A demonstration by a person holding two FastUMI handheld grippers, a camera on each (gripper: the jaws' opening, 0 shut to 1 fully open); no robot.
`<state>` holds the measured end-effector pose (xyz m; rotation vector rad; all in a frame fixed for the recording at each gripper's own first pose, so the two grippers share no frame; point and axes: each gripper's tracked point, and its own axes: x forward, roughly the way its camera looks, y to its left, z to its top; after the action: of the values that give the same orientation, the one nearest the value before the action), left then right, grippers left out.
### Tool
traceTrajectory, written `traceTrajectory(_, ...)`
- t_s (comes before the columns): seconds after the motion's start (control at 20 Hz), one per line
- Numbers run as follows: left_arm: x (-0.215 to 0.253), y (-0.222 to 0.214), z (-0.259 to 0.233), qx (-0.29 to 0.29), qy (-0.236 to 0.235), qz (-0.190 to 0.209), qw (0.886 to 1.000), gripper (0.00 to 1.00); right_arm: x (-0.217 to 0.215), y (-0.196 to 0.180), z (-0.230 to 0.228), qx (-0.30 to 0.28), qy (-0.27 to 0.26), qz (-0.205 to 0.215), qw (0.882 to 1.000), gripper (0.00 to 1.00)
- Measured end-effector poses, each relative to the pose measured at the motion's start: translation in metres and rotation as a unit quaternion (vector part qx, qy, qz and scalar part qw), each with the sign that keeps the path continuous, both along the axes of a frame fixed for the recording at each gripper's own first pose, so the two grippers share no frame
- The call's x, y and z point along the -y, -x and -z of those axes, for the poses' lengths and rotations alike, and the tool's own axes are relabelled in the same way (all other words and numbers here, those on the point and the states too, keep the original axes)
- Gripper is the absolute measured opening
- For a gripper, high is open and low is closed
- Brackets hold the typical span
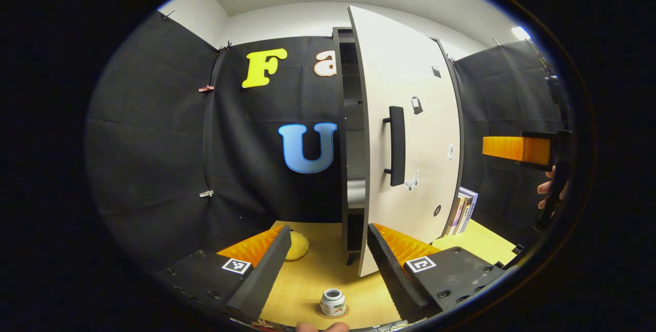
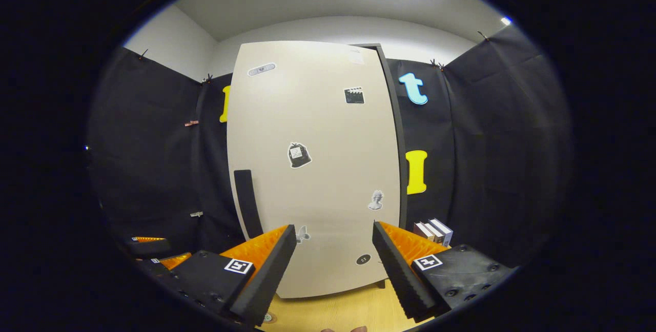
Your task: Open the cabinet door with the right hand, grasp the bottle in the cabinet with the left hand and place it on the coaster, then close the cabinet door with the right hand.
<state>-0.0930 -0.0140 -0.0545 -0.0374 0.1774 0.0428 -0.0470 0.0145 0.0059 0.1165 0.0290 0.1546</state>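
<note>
Small white bottle (image 1: 333, 302) sits on round coaster (image 1: 344, 313), bottom centre of left gripper view. Cream cabinet door (image 2: 312, 168) ajar, black bar handle (image 1: 396, 145) mid-frame. Left tongs (image 1: 324, 260) open, empty; right tongs (image 2: 333, 265) open, empty. Risk: right tongs push off-centre, door rebounds and stays ajar.

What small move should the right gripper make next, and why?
Probably the right gripper, whose jaws are open and empty, should move forward and push the cabinet door shut. The bottle already stands on the coaster, the left gripper is open and empty, and the door is ajar.
</note>
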Motion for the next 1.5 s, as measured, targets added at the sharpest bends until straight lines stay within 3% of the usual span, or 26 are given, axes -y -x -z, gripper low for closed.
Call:
traceTrajectory(0.3, -0.002, -0.012, -0.016, 0.010, 0.019, 0.002, 1.000, 0.94, 0.010, 0.005, 0.000, 0.011, 0.018, 0.028, 0.999, 0.98)
traceTrajectory(0.9, 0.004, -0.023, -0.050, 0.037, 0.003, 0.006, 0.999, 0.94, 0.012, 0.018, 0.003, 0.013, 0.030, 0.030, 0.999, 0.98)
traceTrajectory(1.5, 0.012, -0.020, -0.047, 0.035, 0.001, 0.012, 0.999, 0.94, 0.025, 0.020, 0.012, -0.003, 0.065, 0.048, 0.997, 0.97)
